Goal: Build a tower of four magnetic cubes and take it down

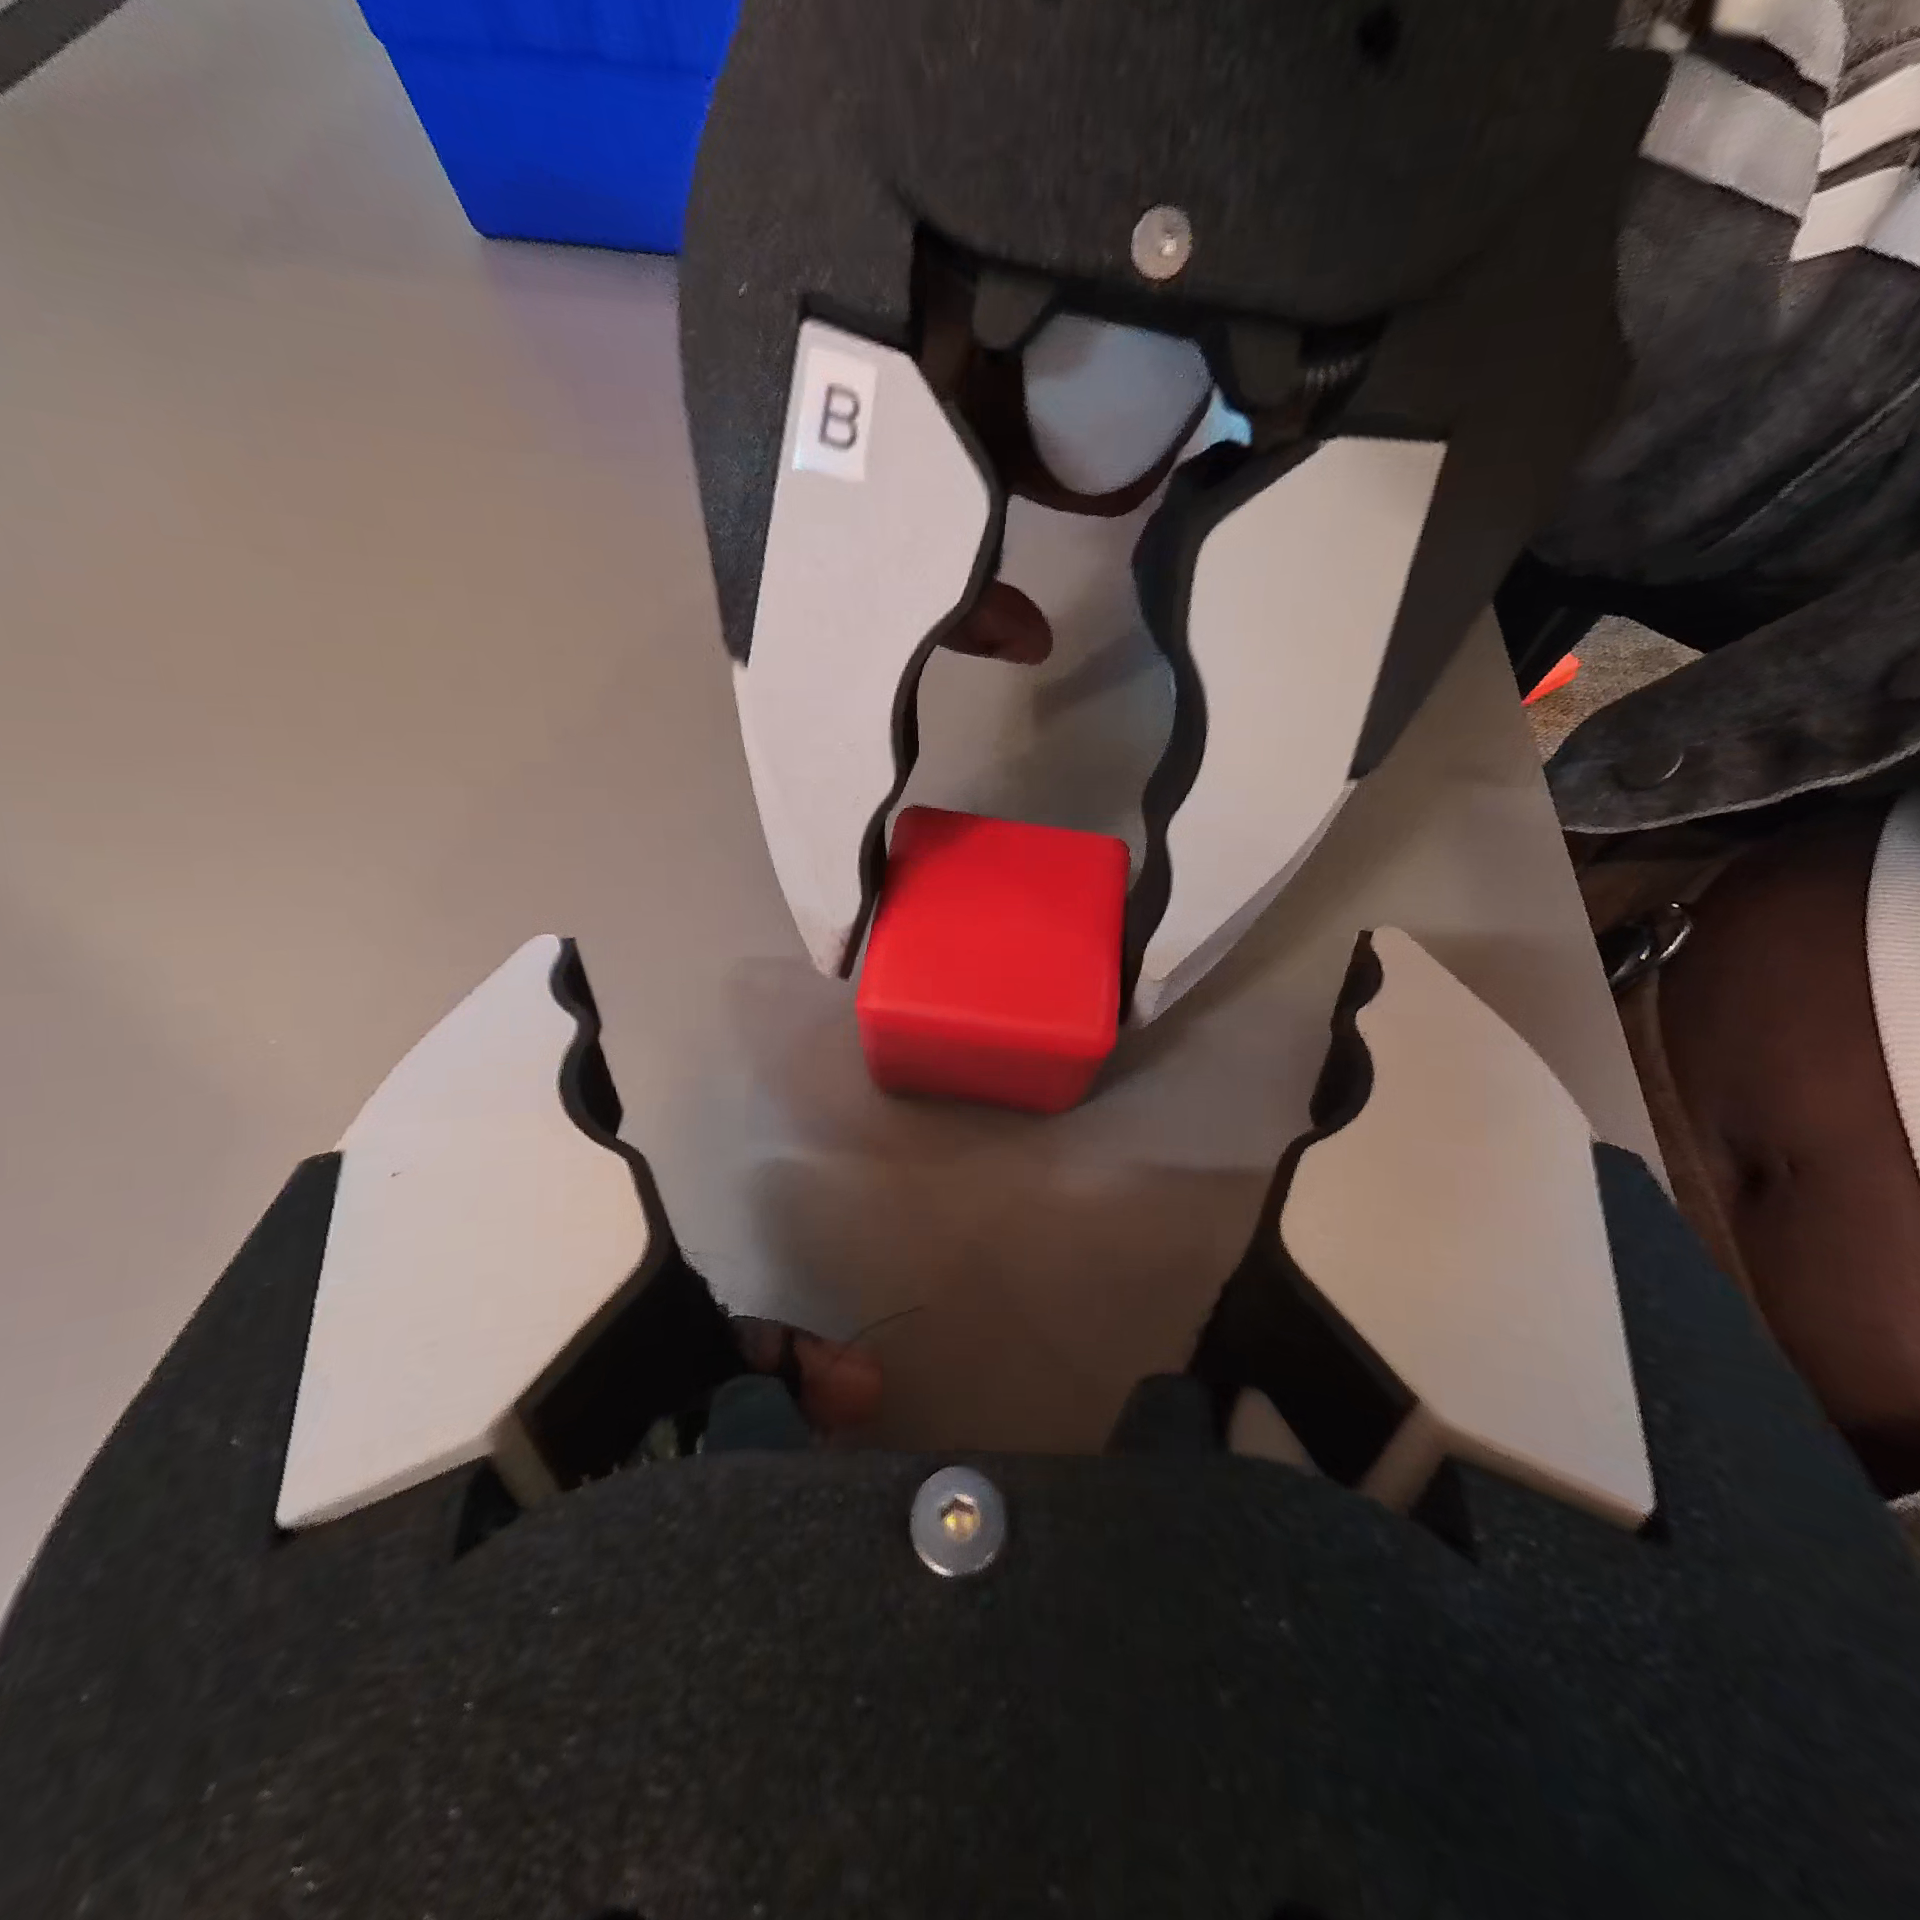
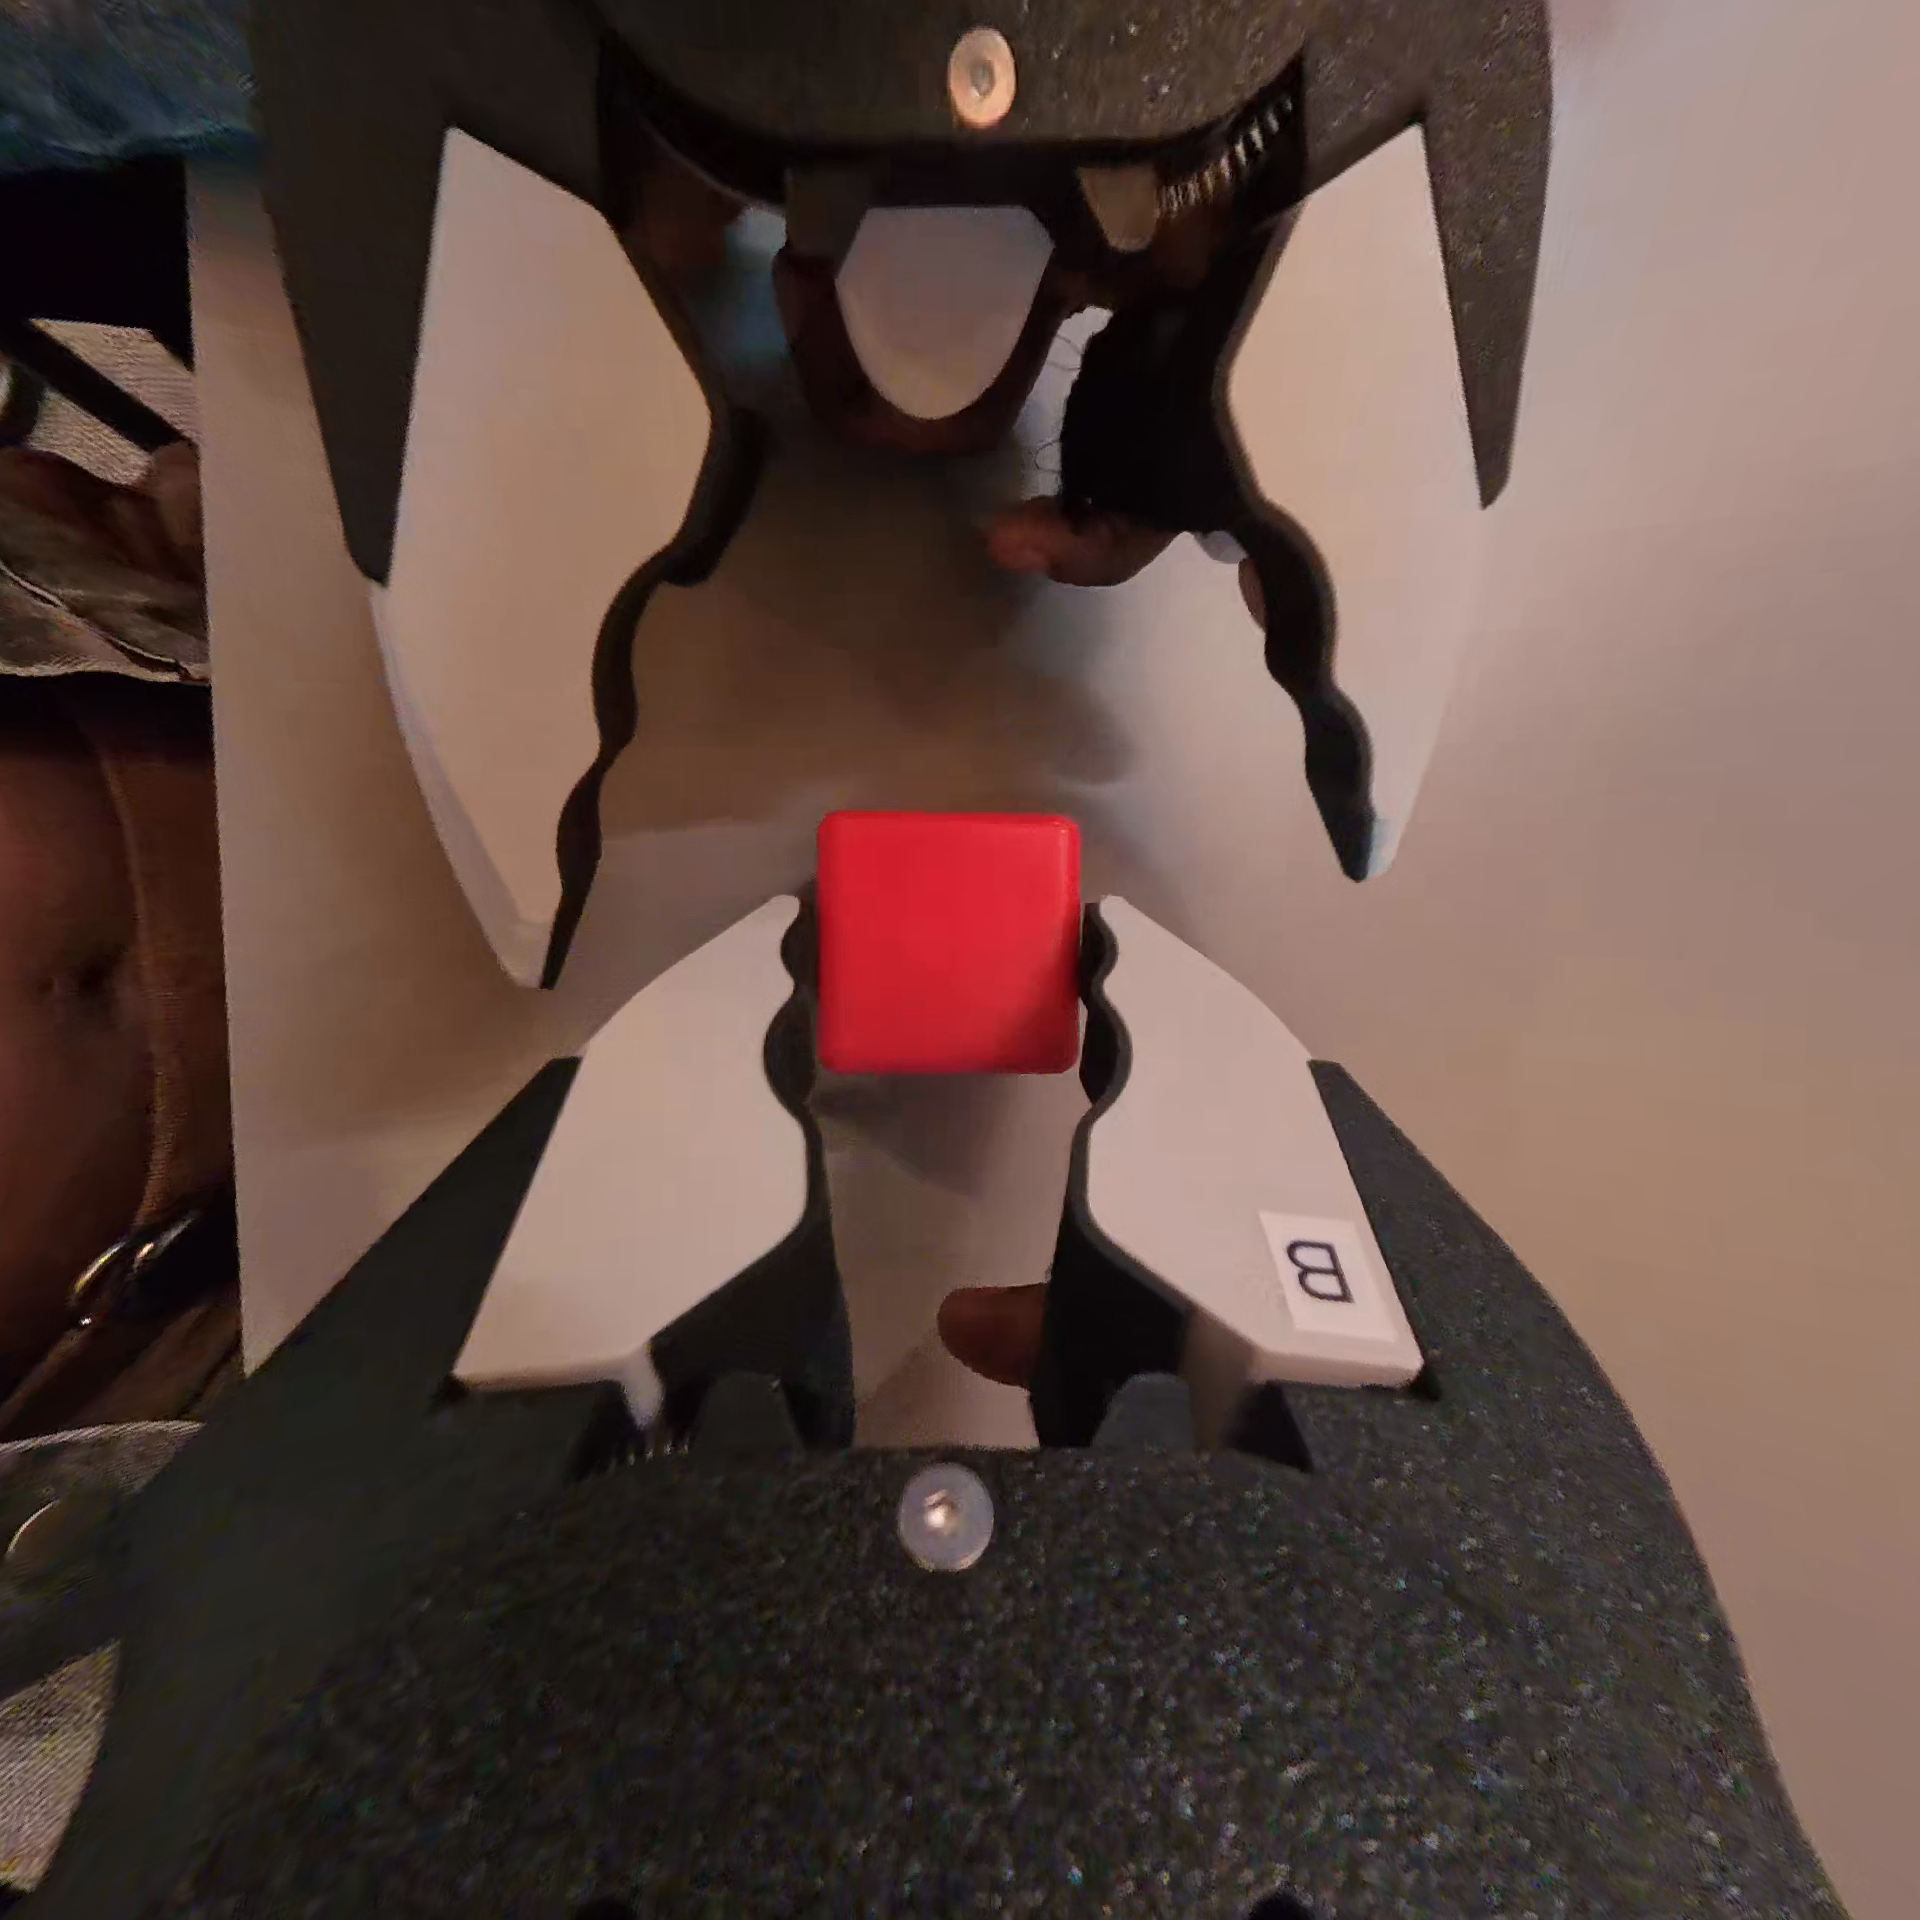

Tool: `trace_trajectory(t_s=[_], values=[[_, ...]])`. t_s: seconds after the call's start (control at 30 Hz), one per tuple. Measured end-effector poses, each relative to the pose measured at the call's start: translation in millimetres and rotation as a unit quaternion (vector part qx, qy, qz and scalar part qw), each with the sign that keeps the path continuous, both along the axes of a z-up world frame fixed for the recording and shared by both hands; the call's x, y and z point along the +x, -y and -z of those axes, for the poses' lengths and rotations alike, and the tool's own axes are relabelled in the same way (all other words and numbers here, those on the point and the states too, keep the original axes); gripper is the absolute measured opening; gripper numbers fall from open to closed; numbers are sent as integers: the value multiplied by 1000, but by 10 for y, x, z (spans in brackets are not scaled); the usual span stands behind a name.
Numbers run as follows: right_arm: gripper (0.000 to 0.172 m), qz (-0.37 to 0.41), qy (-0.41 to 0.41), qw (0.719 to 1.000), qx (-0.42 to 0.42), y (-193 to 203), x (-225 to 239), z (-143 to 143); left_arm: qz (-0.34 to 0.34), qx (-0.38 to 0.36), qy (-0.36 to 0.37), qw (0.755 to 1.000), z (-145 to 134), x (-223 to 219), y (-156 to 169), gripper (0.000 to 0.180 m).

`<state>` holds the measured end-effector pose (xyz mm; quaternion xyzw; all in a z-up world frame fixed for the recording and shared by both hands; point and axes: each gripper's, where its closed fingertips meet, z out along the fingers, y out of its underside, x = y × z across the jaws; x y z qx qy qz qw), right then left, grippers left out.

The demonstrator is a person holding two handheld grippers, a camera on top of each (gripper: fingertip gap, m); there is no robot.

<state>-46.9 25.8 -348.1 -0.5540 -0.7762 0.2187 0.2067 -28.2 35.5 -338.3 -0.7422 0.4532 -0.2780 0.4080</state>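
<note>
My right gripper [image 2: 940, 987] was pinching a red cube [image 2: 948, 940], its two dark wavy pads [image 2: 790, 997] pressed flat against opposite sides of it; the cube's far end stuck out past the fingertips; in the left wrist view the same gripper [image 1: 992, 977] came in from the far side with the cube [image 1: 992, 951] clamped at its tips and the cube's lower part hanging clear beneath them, close over the grey table [image 1: 260, 623], though I could not tell whether it touched the surface; my left gripper [image 1: 961, 940] faced it head on with its jaws spread wide, the fingertips [image 1: 540, 961] standing well apart on either side of the cube and nothing between them pressed; beyond the grippers a blue bin [image 1: 561, 114] sat on the table at the far left; a person's dark sleeve [image 1: 1766, 468] showed at the right edge of that view.
</note>
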Motion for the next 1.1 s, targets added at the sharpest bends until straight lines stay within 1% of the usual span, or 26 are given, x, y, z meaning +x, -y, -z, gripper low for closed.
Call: trace_trajectory(t_s=[0.07, 0.1, 0.17, 0.23, 0.3, 0.33, 0.4, 0.47, 0.53, 0.57, 0.63, 0.73, 0.83, 1.0, 1.07, 1.1], values=[[48, 32, -15, 999, 13, -72, 68, -105, -9, 6, 7, 1000, -29, -13, -29, 131], [48, 54, -28, 998, 19, -126, 138, -206, -14, 7, 12, 1000, -50, -21, -46, 131], [49, 113, -60, 991, 33, -279, 387, -487, -27, 13, 24, 999, -99, -40, -84, 128], [48, 198, -88, 974, 63, -527, 827, -822, -36, 20, 33, 999, -143, -51, -110, 128], [48, 302, -111, 943, 90, -805, 1448, -1124, -44, 28, 39, 998, -174, -65, -138, 125], [48, 360, -116, 920, 100, -949, 1811, -1224, -47, 30, 41, 998, -183, -71, -149, 125], [48, 475, -112, 866, 110, -1205, 2559, -1285, -52, 32, 43, 997, -196, -81, -167, 123], [48, 566, -94, 813, 99, -1378, 3183, -1148, -56, 34, 44, 997, -202, -86, -182, 122], [48, 627, -77, 771, 80, -1493, 3608, -897, -60, 36, 43, 997, -199, -94, -195, 121], [49, 648, -69, 755, 69, -1534, 3753, -759, -61, 36, 42, 997, -193, -100, -201, 121], [49, 674, -52, 735, 50, -1586, 3920, -501, -64, 32, 41, 997, -175, -110, -211, 121], [49, 692, -15, 720, 43, -1619, 4051, -249, -66, 27, 38, 997, -154, -118, -222, 120], [49, 703, 10, 710, 38, -1631, 4129, -127, -67, 26, 33, 997, -143, -123, -227, 119], [49, 713, 36, 700, 25, -1620, 4191, 18, -73, 28, 35, 996, -157, -136, -242, 118], [50, 712, 37, 701, 25, -1615, 4183, 2, -82, 26, 34, 996, -161, -156, -259, 118], [56, 712, 33, 701, 30, -1615, 4175, -36, -88, 25, 32, 995, -175, -170, -265, 118]])
